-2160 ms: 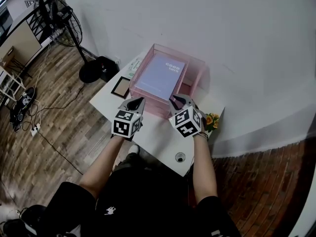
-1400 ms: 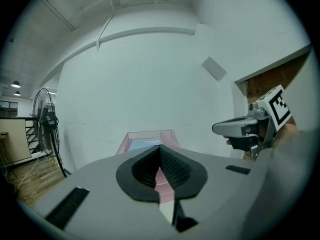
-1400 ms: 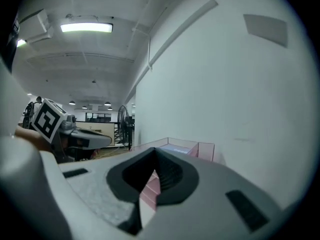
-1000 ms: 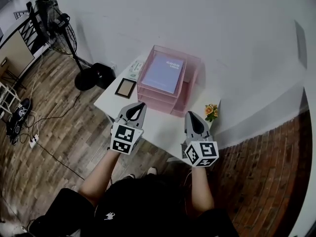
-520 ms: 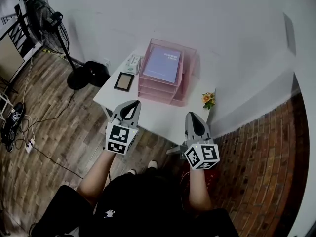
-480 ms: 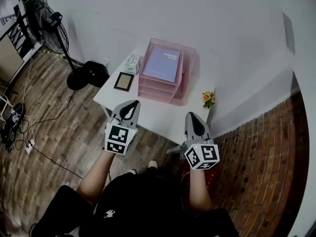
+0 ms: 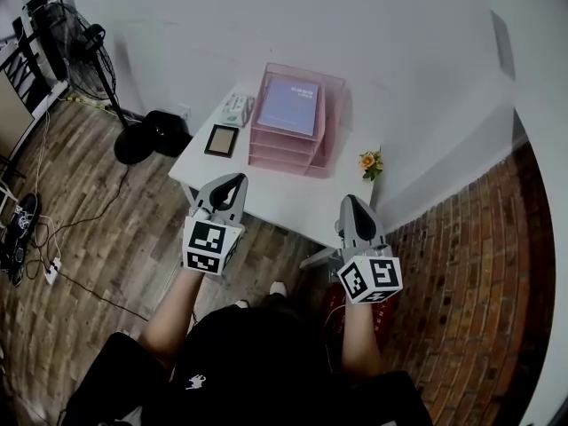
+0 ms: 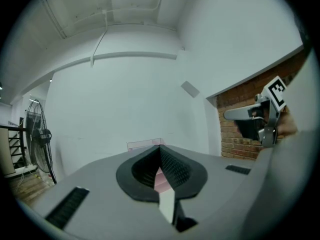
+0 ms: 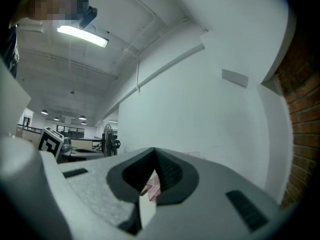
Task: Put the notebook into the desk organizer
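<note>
1. The left gripper has its fingers pressed together at the tips. Nothing is between them, so it is empty.
2. The right gripper is the same: fingers closed tip to tip, holding nothing.
3. Both grippers are level at the near edge of the white worktop. They are side by side, apart from each other, and point toward the wall.
4. The notebook, with a pale blue-purple cover, lies flat in the top tray of the pink desk organizer. It is well ahead of both sets of fingers and touched by neither.
5. The desk organizer stands at the far side of the worktop by the wall. In both gripper views it shows as a pink patch through the gap behind the fingertips.
6. A small picture frame lies flat ahead of the left fingers, just beside the desk organizer. A white packet lies beyond it.
7. An orange flower is ahead of the right fingers, at the worktop's right edge.
8. A floor fan stands well off to the left of the left fingers, on the wood floor.
</note>
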Action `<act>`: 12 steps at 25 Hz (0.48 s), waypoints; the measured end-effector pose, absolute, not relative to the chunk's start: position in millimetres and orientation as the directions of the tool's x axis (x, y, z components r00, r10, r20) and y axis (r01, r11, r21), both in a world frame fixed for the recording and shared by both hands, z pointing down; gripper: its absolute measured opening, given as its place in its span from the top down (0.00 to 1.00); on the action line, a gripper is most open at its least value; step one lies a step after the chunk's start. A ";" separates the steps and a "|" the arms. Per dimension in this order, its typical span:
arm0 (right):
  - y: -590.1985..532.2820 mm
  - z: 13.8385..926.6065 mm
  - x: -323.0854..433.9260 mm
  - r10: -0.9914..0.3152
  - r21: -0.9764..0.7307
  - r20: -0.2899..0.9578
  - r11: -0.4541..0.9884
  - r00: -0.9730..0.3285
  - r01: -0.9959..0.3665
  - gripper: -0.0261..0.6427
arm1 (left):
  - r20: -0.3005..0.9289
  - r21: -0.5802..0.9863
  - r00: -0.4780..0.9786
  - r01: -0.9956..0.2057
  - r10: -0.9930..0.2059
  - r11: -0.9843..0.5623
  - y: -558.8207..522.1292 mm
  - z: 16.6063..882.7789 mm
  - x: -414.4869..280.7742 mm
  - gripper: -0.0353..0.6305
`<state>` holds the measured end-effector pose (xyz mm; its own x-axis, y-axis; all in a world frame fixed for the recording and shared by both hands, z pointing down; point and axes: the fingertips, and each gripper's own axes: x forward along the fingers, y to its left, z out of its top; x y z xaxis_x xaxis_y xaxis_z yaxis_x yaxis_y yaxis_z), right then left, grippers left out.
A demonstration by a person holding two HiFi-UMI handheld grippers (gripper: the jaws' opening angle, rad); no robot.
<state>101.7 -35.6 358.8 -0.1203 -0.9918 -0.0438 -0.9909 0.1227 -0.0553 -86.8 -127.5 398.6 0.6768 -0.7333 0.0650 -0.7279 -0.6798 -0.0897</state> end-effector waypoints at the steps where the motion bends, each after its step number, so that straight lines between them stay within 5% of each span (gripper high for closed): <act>1: -33.6 357.7 99.8 -0.992 -0.055 -0.047 0.120 -0.118 -0.991 0.96 | 0.062 -0.092 0.680 -0.725 -0.731 -0.682 -125.9 397.5 -88.0 0.94; 12: -28.9 357.0 91.2 -0.995 -0.049 -0.039 0.098 -0.097 -0.994 0.96 | 0.057 -0.093 0.686 -0.719 -0.725 -0.688 -123.3 397.3 -97.5 0.94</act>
